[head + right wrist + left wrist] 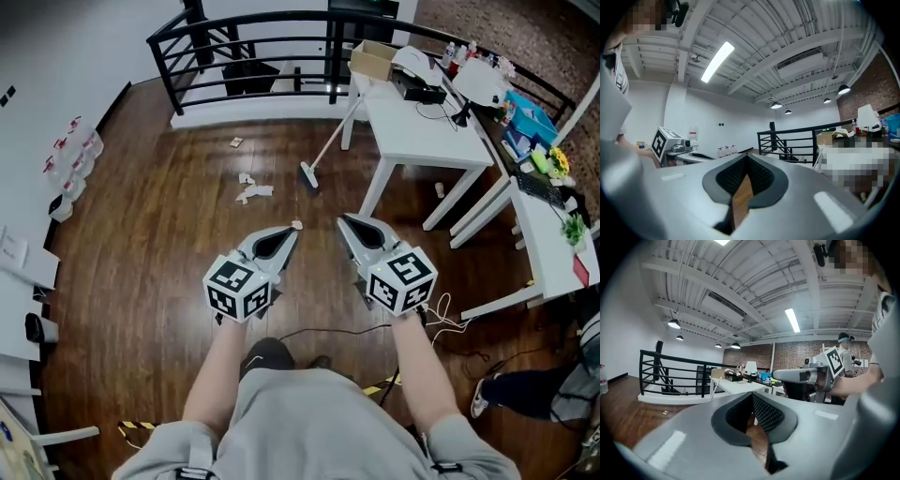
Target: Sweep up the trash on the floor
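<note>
Underfoot, dark wooden floor fills most of the head view. Black railing closes off its far edge. White table stands ahead and to your right. A second table, cluttered, runs along the right edge. Cardboard box sits on the far corner of the white table. Broom leans against that table's left edge, handle up at the tabletop, head down on the floor.

You hold both grippers out in front of you, side by side and apart from each other. Left gripper: jaws pressed together, nothing between them. Right gripper: jaws together too, empty. The broom stands well ahead of both sets of fingers, untouched.

Trash: crumpled white paper lies on the floor ahead of your left gripper, left of the broom head, well apart from the fingers. A small tan scrap lies farther off, near the railing's base. One tiny pale scrap shows right at the left gripper's tip in the head view; you cannot tell from it whether the two touch. A thin black cable trails across the floor near your feet.
</note>
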A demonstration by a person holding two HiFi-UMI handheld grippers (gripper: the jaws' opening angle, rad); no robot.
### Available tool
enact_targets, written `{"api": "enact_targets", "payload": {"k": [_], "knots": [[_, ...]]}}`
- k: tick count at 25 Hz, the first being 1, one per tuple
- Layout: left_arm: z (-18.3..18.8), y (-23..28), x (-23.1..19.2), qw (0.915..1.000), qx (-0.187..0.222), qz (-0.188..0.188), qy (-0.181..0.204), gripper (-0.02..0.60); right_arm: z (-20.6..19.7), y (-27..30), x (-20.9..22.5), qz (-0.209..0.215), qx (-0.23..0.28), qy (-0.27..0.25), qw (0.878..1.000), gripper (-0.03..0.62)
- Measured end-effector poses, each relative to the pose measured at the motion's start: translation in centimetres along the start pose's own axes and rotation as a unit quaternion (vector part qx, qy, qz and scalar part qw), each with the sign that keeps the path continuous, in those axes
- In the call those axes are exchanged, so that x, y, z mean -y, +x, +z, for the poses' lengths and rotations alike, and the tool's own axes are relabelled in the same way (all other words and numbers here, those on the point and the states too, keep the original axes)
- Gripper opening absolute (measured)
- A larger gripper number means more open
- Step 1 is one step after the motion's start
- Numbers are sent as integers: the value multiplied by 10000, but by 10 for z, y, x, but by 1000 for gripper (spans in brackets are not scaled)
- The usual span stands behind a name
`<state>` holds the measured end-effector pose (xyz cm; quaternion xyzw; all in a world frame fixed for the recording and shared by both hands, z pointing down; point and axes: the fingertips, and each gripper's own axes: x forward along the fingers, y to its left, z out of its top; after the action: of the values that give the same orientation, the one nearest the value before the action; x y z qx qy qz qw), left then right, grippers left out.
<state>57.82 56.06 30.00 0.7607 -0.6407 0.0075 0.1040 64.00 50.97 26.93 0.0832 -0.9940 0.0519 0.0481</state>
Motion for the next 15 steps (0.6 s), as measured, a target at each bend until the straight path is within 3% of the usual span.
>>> {"api": "enact_targets", "payload": {"k": [9,15], "knots": [[3,94,-27,9996,-124,-229,-49,5,-3,26,89,-196,-12,127,9997,0],[19,190,-83,9987,6,-492,-152,5,9,80,178,-427,-117,9,9990,0]]}}
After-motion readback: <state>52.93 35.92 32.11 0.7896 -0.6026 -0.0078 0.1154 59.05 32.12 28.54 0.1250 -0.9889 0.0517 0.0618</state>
